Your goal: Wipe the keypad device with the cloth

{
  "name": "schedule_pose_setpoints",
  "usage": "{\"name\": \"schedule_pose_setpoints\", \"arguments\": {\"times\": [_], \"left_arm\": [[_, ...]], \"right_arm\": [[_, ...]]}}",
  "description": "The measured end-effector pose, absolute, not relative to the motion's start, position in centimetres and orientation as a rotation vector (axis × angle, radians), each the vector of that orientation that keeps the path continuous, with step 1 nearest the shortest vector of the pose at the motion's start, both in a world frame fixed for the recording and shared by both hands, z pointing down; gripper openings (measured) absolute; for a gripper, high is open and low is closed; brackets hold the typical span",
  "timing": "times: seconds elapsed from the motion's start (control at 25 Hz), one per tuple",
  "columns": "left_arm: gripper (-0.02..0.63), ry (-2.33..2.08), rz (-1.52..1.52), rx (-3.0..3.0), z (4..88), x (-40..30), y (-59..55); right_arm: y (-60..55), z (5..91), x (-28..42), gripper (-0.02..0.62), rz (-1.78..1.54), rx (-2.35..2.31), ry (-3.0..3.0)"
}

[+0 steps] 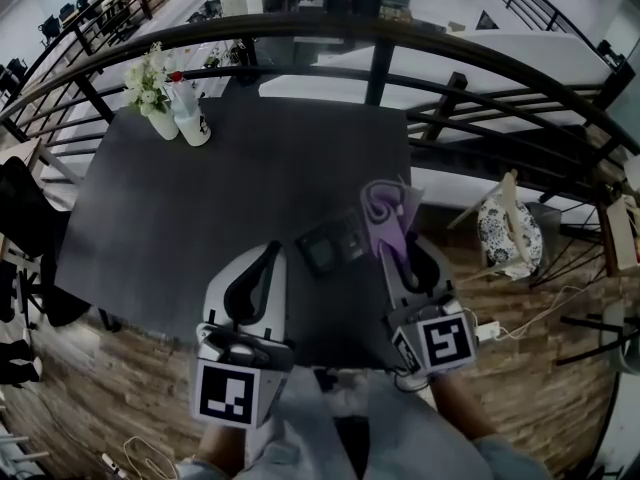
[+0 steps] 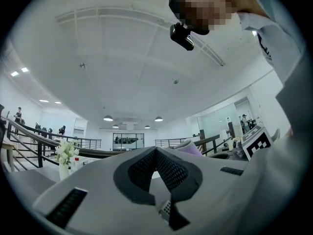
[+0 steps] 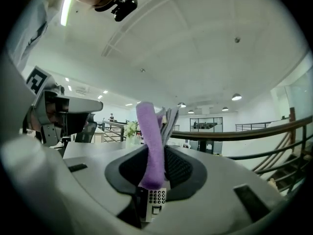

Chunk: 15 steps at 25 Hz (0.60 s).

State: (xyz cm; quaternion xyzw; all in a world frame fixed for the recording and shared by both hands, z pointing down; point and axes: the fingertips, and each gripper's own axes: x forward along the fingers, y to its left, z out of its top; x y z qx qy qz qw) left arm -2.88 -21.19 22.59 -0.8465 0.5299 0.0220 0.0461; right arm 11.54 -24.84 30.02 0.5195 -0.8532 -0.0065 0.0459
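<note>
Right now my right gripper is squeezed tight on the soft purple cloth. The cloth is pinched low down between the two black pads. Most of it sticks up past the tips in a floppy bunch. My left gripper has its two fingers pressed together with nothing between them. It hovers beside the other one, near the front edge of the dark grey table.

The small dark square keypad device lies flat on that table. It is between my two grippers and a little ahead of them. The bunch of cloth is just beside its right edge. I cannot tell if the cloth touches it yet. Far off at the back left corner stand two white vases with pale flowers, well away from my work.

I think the wiping is only about to start. To do it well, I should tip the right gripper down so the loose bunch of cloth lands on top of the keypad, not the hard fingertips. Then I should rub gently from one side to the other and cover all the buttons. The keypad looks light, so it may slide when I push. My empty left gripper could rest on its near corner to hold it. I must keep my squeeze firm, or the cloth could slip out.
</note>
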Motion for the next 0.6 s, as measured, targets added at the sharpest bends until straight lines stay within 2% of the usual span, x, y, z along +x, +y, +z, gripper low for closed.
{"name": "schedule_pose_setpoints", "arguments": {"times": [0.6], "left_arm": [[0.009,1.578,0.105,-2.574,21.4,-1.5,-20.9]], "right_arm": [[-23.7,26.4,11.6,0.098,-0.079,1.663,-2.681]]}}
